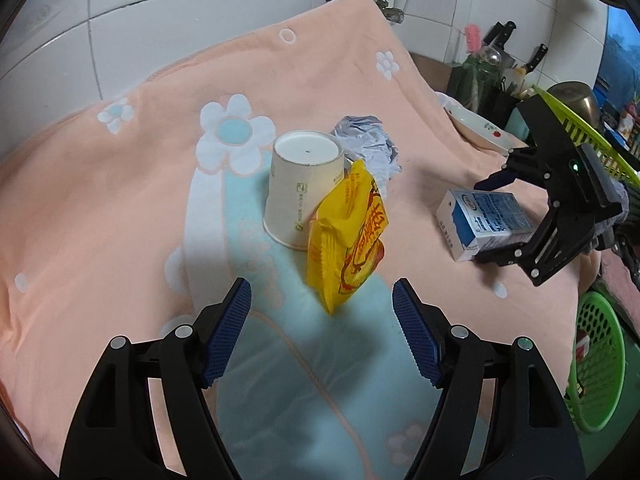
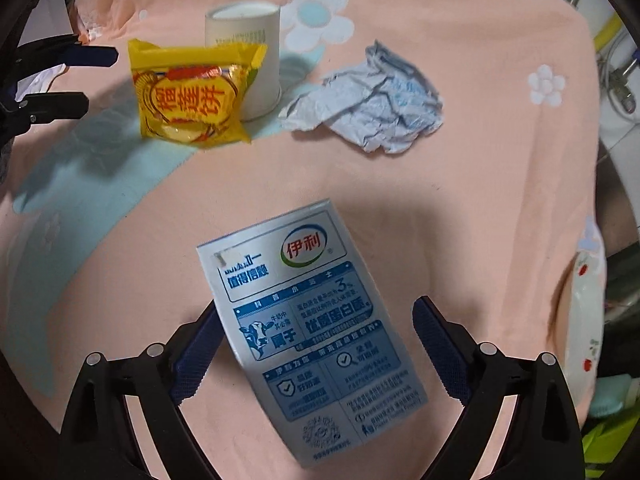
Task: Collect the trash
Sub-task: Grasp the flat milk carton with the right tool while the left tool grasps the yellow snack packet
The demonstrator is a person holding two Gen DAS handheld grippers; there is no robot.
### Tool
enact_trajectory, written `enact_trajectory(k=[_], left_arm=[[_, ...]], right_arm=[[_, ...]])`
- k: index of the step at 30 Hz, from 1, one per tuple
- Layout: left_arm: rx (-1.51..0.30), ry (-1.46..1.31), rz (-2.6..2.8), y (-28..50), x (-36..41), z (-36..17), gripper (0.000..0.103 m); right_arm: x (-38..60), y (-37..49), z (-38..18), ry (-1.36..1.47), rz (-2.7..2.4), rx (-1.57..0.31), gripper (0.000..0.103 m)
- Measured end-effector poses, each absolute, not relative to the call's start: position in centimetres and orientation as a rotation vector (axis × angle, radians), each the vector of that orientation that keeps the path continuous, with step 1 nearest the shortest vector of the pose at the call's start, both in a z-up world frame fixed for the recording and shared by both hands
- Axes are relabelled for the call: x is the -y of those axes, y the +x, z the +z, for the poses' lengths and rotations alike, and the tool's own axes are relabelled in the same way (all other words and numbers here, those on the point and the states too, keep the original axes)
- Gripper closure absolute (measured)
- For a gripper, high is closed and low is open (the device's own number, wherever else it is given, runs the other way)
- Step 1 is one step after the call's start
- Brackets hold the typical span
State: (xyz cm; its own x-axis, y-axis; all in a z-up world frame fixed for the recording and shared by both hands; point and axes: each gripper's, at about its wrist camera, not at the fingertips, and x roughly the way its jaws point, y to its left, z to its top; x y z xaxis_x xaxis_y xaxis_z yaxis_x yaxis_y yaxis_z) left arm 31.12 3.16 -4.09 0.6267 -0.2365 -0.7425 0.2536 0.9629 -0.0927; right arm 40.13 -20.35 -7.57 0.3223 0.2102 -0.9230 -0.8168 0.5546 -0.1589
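Observation:
A blue and white milk carton (image 2: 316,332) lies on the peach flowered cloth (image 2: 480,208), between the fingers of my open right gripper (image 2: 316,344); the right finger stands clear of it. The carton (image 1: 484,216) and right gripper (image 1: 494,220) also show in the left wrist view. A yellow snack wrapper (image 1: 348,240) leans on an upturned white paper cup (image 1: 296,196), with crumpled paper (image 1: 368,144) behind. My left gripper (image 1: 322,300) is open and empty, just short of the wrapper. The wrapper (image 2: 192,96), cup (image 2: 256,40) and paper (image 2: 372,108) also show in the right wrist view.
A green perforated basket (image 1: 596,364) sits low at the right beyond the cloth's edge. A white plate (image 1: 476,124) with red print, a yellow-green rack (image 1: 584,136), knives and jars stand at the far right. White tiled wall (image 1: 120,20) lies behind.

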Motion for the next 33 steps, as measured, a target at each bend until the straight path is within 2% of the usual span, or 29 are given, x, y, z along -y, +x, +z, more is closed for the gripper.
enact_trajectory(k=[4, 14, 17, 19, 21, 23, 27, 33], left_arm=[[-0.858, 0.002, -0.298, 32.0, -2.9, -4.5, 0.03], [-0.879, -0.004, -0.338, 35.2, -1.2, -5.6, 0.032], [-0.891, -0.027, -0.352, 35.9, -1.0, -6.0, 0.044], [-0.897, -0.035, -0.352, 36.1, -0.9, -6.4, 0.054], [-0.904, -0.034, -0.343, 36.3, -0.8, -6.7, 0.072], [-0.905, -0.053, -0.338, 36.1, -0.8, -6.9, 0.079], [-0.882, -0.056, -0.339, 35.0, -0.6, -6.4, 0.084], [-0.831, -0.031, -0.367, 31.8, 0.2, -4.3, 0.085]], right_arm=[[20.4, 40.0, -8.2, -0.692, 0.76, -1.037, 0.015], [21.1, 38.2, -7.6, -0.59, 0.693, -1.045, 0.029], [21.4, 37.1, -7.4, -0.561, 0.666, -1.046, 0.031], [21.6, 36.2, -7.3, -0.558, 0.644, -1.039, 0.032], [21.9, 35.7, -7.2, -0.534, 0.626, -1.04, 0.032], [22.1, 34.9, -7.0, -0.514, 0.613, -1.034, 0.032], [22.7, 32.9, -6.6, -0.489, 0.594, -1.025, 0.032], [23.9, 29.8, -5.5, -0.418, 0.572, -1.008, 0.032]])
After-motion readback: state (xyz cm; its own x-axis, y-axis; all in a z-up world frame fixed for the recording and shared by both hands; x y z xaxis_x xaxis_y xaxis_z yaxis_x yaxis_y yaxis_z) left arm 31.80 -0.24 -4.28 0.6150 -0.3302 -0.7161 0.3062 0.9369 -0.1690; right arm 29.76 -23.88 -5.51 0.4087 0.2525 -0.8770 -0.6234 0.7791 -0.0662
